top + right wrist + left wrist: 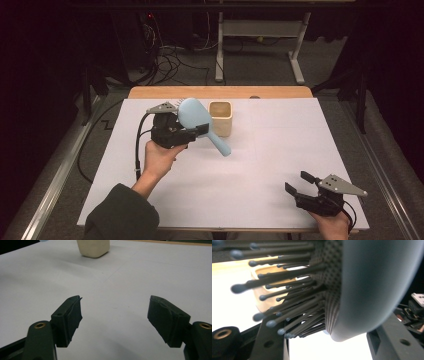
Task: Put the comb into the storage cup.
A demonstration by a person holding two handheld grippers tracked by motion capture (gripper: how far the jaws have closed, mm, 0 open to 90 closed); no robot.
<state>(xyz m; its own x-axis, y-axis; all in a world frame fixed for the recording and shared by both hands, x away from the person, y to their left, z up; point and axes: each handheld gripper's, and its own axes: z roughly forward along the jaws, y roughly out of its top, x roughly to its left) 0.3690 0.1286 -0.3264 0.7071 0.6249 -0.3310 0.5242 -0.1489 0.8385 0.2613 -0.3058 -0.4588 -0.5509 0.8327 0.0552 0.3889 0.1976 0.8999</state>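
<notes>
A light blue hairbrush (pixel 195 114) is clamped at its head by my left gripper (pixel 192 127), which is shut on it. Its handle slants down to the right and its bristles point to the far left. The brush hangs just left of a beige square cup (pixel 220 118) that stands upright with its mouth open. In the left gripper view the brush's back (pixel 367 282) and dark bristles sit between my jaws, and the cup (pixel 262 293) lies behind them. My right gripper (pixel 296 181) rests low at the near right, open with nothing in it (pixel 115 312); the cup (pixel 93 248) stands far ahead of it.
A white sheet (pixel 260 150) covers the wooden table (pixel 220 92). Beyond the far edge, cables and a grey desk frame (pixel 260 30) stand on the floor. A cable trails from the left gripper down the sheet's left side.
</notes>
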